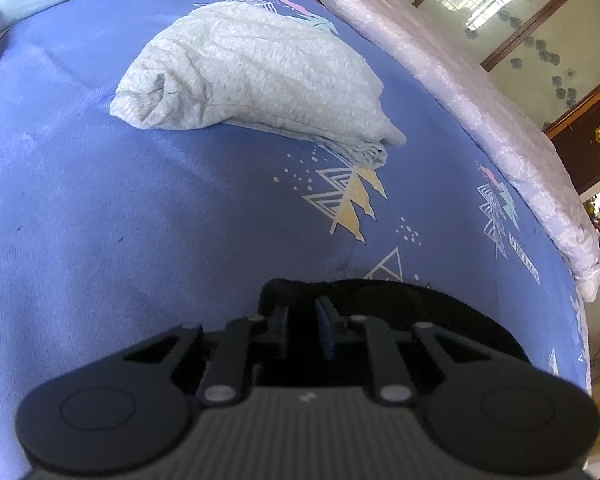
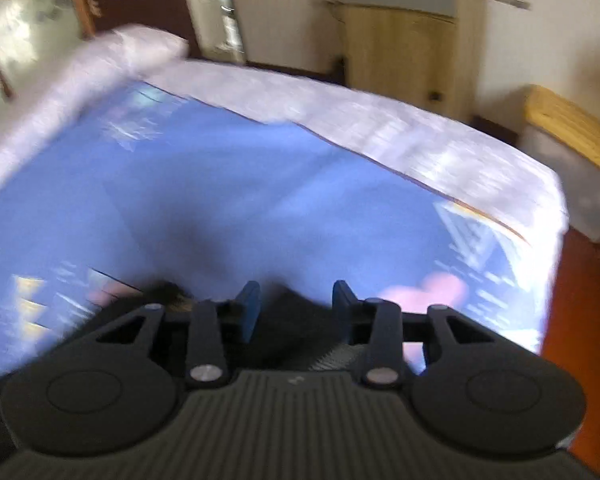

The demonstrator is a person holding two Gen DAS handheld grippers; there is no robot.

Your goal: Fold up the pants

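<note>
Black pants lie on the blue patterned bed sheet, just under and to the right of my left gripper. The left gripper's jaws are close together with black fabric pinched between them. In the right wrist view, which is motion-blurred, my right gripper has its jaws apart, with black pants fabric lying between and below the blue pads. I cannot tell if the pads touch the fabric.
A folded light grey garment lies on the sheet ahead of the left gripper. A pale lilac blanket runs along the bed's far edge. A wooden cabinet and a wooden chair stand beyond the bed.
</note>
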